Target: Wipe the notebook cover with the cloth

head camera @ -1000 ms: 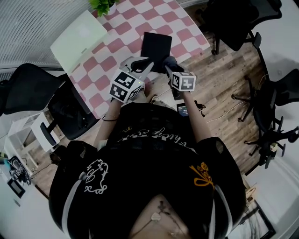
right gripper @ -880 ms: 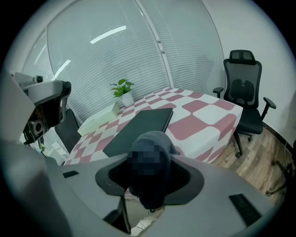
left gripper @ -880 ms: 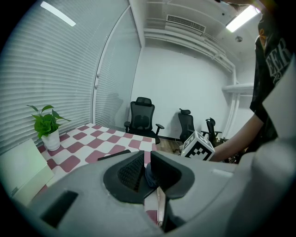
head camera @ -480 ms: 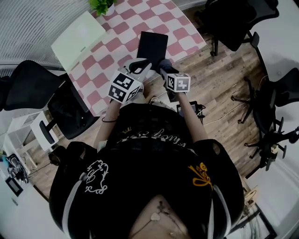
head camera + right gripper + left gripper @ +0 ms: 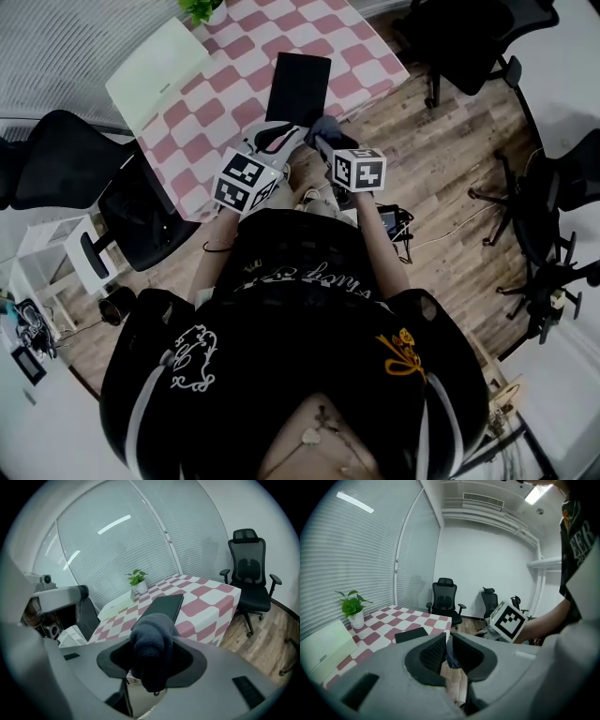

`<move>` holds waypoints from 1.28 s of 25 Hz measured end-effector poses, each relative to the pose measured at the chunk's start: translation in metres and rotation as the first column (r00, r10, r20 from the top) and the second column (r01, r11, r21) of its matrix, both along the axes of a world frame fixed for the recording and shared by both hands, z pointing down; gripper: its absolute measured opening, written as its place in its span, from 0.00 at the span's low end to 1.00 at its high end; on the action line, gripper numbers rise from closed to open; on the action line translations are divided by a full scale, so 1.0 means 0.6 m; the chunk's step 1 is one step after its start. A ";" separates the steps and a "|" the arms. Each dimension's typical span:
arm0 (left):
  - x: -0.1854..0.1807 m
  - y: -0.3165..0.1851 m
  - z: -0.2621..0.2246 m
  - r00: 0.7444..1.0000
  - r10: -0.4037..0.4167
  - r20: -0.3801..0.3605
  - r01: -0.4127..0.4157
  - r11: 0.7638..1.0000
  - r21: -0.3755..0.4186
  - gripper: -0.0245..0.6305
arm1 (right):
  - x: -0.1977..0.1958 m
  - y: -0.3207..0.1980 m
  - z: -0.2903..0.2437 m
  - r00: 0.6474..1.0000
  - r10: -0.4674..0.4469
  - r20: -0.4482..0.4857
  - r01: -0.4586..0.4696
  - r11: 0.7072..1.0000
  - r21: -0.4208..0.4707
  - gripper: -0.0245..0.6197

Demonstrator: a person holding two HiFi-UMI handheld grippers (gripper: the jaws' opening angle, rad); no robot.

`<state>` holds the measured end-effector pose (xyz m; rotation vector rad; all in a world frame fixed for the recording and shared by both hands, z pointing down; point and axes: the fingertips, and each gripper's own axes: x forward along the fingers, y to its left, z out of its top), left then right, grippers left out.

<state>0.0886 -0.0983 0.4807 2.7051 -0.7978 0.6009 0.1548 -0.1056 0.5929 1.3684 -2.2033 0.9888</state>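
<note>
The black notebook (image 5: 298, 84) lies shut on the pink-and-white checked table (image 5: 234, 89), near its front edge. It also shows in the left gripper view (image 5: 411, 634) and the right gripper view (image 5: 164, 606). My right gripper (image 5: 323, 141) (image 5: 152, 656) is shut on a dark bunched cloth (image 5: 322, 128) (image 5: 152, 641), held off the table's edge, short of the notebook. Just left of it, my left gripper (image 5: 279, 138) (image 5: 446, 648) has its jaws nearly together with nothing in them. A bit of the cloth (image 5: 451, 658) shows behind that narrow gap.
A pale flat board (image 5: 157, 75) and a potted plant (image 5: 204, 11) sit at the table's far left. Black office chairs stand at the left (image 5: 56, 178) and the far right (image 5: 459, 37). Cables and a small device (image 5: 389, 220) lie on the wooden floor.
Both grippers have drawn back from the notebook's near edge to beyond the table's edge. The cloth stayed in the right gripper; the notebook has not moved.
</note>
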 end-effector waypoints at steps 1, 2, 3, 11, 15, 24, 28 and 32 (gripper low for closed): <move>0.000 0.011 -0.002 1.000 -0.004 0.003 0.004 1.000 0.004 0.10 | -0.001 0.012 -0.006 1.000 -0.008 0.007 0.008 1.000 0.005 0.30; 0.001 0.022 -0.005 1.000 -0.008 0.006 0.008 1.000 0.007 0.10 | -0.002 0.023 -0.013 1.000 -0.017 0.014 0.016 1.000 0.013 0.30; 0.002 0.035 -0.008 1.000 -0.011 0.008 0.011 1.000 0.010 0.10 | -0.003 0.034 -0.019 0.999 -0.023 0.023 0.023 1.000 0.021 0.30; -0.012 0.110 0.001 0.999 -0.042 0.033 0.043 0.999 -0.017 0.10 | -0.016 0.091 -0.067 0.990 -0.028 0.137 0.018 0.997 0.073 0.30; -0.020 0.123 0.000 0.998 -0.052 0.029 0.053 0.998 -0.026 0.10 | -0.021 0.104 -0.092 0.986 -0.023 0.167 0.008 0.996 0.094 0.30; -0.023 0.139 -0.017 1.000 0.024 0.011 -0.024 1.000 -0.003 0.10 | -0.029 0.115 -0.117 0.987 0.029 0.158 -0.049 0.991 0.124 0.30; -0.062 0.160 -0.019 0.999 0.046 0.005 -0.046 0.999 0.004 0.10 | -0.060 0.136 -0.126 0.985 0.063 0.161 -0.083 0.989 0.121 0.30; -0.124 0.187 -0.018 0.999 0.054 -0.003 -0.054 0.999 0.003 0.10 | -0.117 0.164 -0.132 0.984 0.080 0.156 -0.101 0.987 0.128 0.30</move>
